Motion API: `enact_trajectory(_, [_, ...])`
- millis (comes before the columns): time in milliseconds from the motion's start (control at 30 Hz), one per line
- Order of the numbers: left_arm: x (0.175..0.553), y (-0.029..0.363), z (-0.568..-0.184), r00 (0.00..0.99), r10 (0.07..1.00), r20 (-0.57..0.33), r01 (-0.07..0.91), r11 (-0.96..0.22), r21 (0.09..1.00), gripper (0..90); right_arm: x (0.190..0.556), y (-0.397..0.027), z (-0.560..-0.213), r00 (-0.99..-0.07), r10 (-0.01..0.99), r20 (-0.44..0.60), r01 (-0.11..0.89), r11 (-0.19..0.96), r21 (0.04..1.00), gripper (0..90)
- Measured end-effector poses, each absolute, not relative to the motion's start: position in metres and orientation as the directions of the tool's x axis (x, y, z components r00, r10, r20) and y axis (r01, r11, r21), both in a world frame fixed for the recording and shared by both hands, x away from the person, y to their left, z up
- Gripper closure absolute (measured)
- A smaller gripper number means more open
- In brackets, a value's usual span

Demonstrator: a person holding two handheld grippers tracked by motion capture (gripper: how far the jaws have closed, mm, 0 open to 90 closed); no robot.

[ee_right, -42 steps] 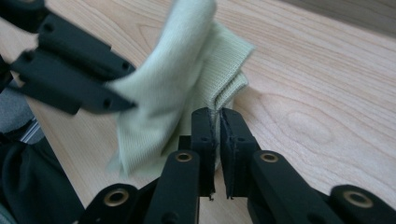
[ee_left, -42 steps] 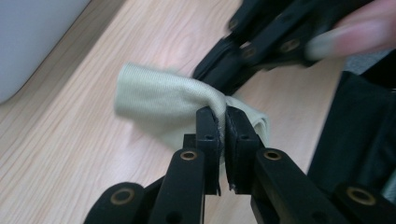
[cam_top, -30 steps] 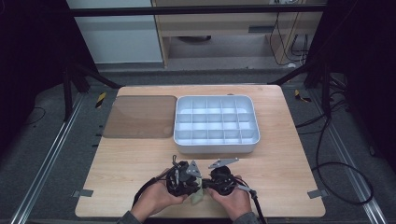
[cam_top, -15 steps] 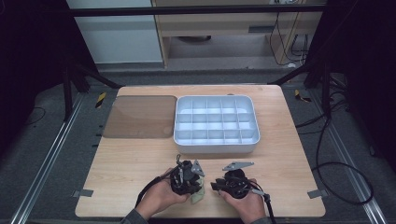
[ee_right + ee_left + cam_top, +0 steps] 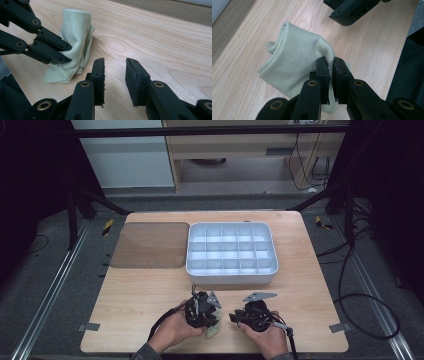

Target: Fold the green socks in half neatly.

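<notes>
Left gripper: held in the left hand at 6 o'clock, jaws nearly closed, pinching a pale green cloth. Right gripper: held in the right hand, just beside at 3 o'clock of the left; jaws parted, nothing between them.

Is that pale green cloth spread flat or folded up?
Folded: the cloth shows layered, rolled edges, bunched on the table, pinched by the left gripper.

My two handheld black linkage grippers, left and right, carry brass-coloured pivot rivets, flat rubbery pads, trailing black cables and dark grey sleeves behind.
</notes>
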State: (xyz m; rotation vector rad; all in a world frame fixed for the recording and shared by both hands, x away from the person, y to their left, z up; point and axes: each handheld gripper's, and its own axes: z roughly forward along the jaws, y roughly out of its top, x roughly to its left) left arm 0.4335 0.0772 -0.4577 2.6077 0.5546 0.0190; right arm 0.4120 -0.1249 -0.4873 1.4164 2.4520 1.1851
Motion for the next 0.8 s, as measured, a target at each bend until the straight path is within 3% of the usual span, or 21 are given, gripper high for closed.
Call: enact_trajectory(800, [0.4287,0.0782,-0.4598,0.918,0.392,-0.06,0.372,-0.798,0.474,83.7,0.4153,-0.1308,-0.4837,-0.552,0.784,0.285,0.713,0.266,0.648,60.9])
